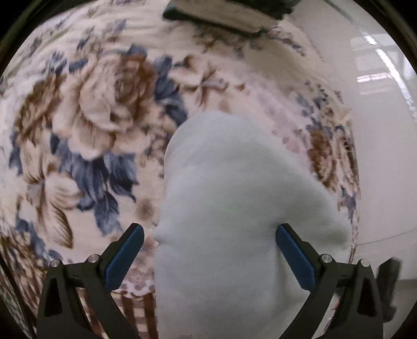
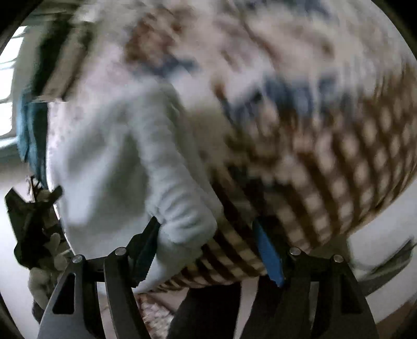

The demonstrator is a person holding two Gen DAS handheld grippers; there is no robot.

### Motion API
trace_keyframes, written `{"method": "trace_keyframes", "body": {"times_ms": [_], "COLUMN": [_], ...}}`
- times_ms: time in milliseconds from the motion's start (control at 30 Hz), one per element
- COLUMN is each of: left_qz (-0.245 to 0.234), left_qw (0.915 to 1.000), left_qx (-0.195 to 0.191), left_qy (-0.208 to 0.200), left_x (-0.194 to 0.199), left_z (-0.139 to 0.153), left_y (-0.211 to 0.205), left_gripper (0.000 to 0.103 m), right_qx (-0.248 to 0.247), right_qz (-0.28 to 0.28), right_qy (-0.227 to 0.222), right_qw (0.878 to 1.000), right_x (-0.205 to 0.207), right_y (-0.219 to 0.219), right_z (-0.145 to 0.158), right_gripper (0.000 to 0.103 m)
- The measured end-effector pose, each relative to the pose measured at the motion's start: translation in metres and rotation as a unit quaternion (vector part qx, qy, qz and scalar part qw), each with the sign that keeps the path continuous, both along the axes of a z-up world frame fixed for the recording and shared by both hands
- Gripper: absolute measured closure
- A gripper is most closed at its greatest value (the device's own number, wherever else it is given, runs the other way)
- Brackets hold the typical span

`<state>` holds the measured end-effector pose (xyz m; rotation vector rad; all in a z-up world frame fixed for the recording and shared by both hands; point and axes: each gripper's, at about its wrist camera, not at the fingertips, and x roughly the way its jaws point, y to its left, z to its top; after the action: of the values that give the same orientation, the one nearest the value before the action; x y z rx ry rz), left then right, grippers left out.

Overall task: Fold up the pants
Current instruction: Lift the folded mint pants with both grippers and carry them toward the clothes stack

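Right now both tools sit wide apart with the pale blue pants (image 1: 234, 208) running between the pads, nothing clamped. On our left tool (image 1: 209, 250) the fabric brushes the right-hand pad (image 1: 294, 255); the other pad is clear of it. On our right tool (image 2: 208, 250) the ribbed end of the pants, waistband or cuff, we can't tell which, lies against the left pad; the right-hand pad (image 2: 268, 258) stands over the checked border with a gap to the fabric.

Pants are bunched in a hump near the edge of the floral blanket (image 1: 99, 109), close to its checked border (image 2: 325, 169), not flat.

Risks as we see them:
- If we close here we likely pinch blanket pile along with the pants and drag the cover.
- A one-sided bite on thick fleece slips out on lift.
- Hump not smoothed means a crooked fold with trapped bulk.
- Right wrist view is blurred, so aim on that side is poor.
- Pants near the edge could slide off toward the floor.

Blanket is plush, cream with brown roses and blue leaves; we can't tell what it covers. White glossy floor (image 1: 385, 156) beyond the edge. A flat dark-edged thing (image 1: 221, 18) lies at the far side. Blue cloth (image 2: 31, 135) hangs off to one side near a bright window.
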<state>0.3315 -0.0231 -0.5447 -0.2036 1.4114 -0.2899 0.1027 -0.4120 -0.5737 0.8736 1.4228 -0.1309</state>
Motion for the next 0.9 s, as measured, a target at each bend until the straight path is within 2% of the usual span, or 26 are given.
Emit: {"method": "trace_keyframes", "body": {"times_ms": [33, 133, 233, 333, 367, 433, 500, 533, 567, 667, 733, 800, 900], "left_qz": [0.001, -0.001, 0.0, 0.005, 0.007, 0.019, 0.027, 0.03, 0.031, 0.039, 0.05, 0.056, 0.056], "left_qw": [0.9999, 0.9994, 0.9996, 0.9998, 0.9996, 0.9982, 0.9957, 0.9932, 0.9875, 0.9783, 0.9745, 0.9718, 0.9683], "left_qx": [-0.002, -0.026, -0.026, -0.002, -0.007, -0.034, -0.083, -0.11, -0.153, -0.203, -0.216, -0.226, -0.241], "left_qy": [-0.011, -0.021, -0.01, 0.017, 0.027, 0.045, 0.032, 0.025, 0.02, 0.021, 0.035, 0.036, 0.038], "left_x": [0.0, 0.005, 0.019, 0.036, 0.041, 0.045, 0.039, 0.034, 0.027, 0.01, 0.004, -0.001, -0.001], "left_z": [0.009, 0.024, 0.014, -0.016, -0.025, -0.029, -0.015, -0.007, -0.001, -0.004, -0.018, -0.03, -0.03], "left_y": [0.002, 0.005, 0.001, -0.004, -0.004, 0.002, 0.013, 0.018, 0.025, 0.04, 0.045, 0.048, 0.051], "left_gripper": [0.0, 0.0, 0.0, 0.0, 0.0, 0.0, 0.0, 0.0, 0.0, 0.0, 0.0, 0.0, 0.0], "right_qx": [0.017, 0.044, 0.035, 0.025, 0.029, 0.065, 0.108, 0.124, 0.145, 0.222, 0.282, 0.331, 0.369], "right_qz": [-0.008, 0.003, 0.046, 0.081, 0.084, 0.075, 0.058, 0.054, 0.053, 0.054, 0.058, 0.057, 0.079], "right_qy": [-0.03, -0.061, -0.036, 0.006, 0.01, -0.008, -0.051, -0.058, -0.058, -0.033, -0.024, -0.034, -0.047], "right_qw": [0.999, 0.997, 0.998, 0.996, 0.996, 0.995, 0.991, 0.989, 0.986, 0.973, 0.957, 0.941, 0.925], "right_x": [0.004, 0.029, 0.076, 0.106, 0.111, 0.114, 0.104, 0.099, 0.093, 0.079, 0.073, 0.073, 0.085], "right_y": [-0.005, -0.012, -0.005, 0.003, 0.002, -0.008, -0.02, -0.025, -0.03, -0.031, -0.02, -0.011, 0.01], "right_z": [0.013, 0.018, -0.013, -0.054, -0.058, -0.053, -0.044, -0.046, -0.051, -0.092, -0.122, -0.138, -0.147], "right_gripper": [0.029, 0.028, 0.028, 0.028, 0.028, 0.025, 0.021, 0.012, 0.009, 0.009, 0.009, 0.006, 0.003]}}
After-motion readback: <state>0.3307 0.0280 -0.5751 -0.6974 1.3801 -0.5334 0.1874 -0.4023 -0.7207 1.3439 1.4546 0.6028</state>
